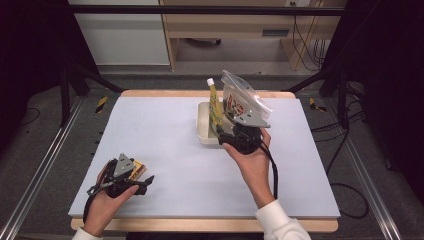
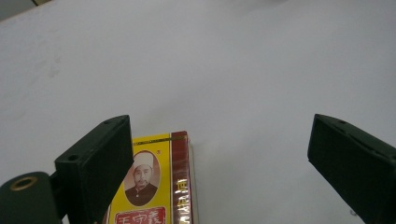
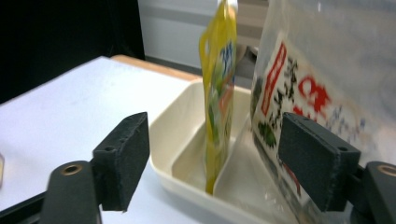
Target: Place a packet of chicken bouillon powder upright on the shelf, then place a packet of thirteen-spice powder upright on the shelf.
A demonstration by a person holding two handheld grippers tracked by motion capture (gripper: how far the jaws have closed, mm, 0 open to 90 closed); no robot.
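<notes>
Yellow pouch (image 3: 218, 93) stands in tray (image 3: 177, 135) between open right tool (image 3: 212, 163) jaws.

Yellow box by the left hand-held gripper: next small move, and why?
Probably ease the left hand-held gripper forward and sideways to centre the yellow box, then close. Its jaws stand open, and the box lies flat on the table against the left jaw, far from the other.
</notes>
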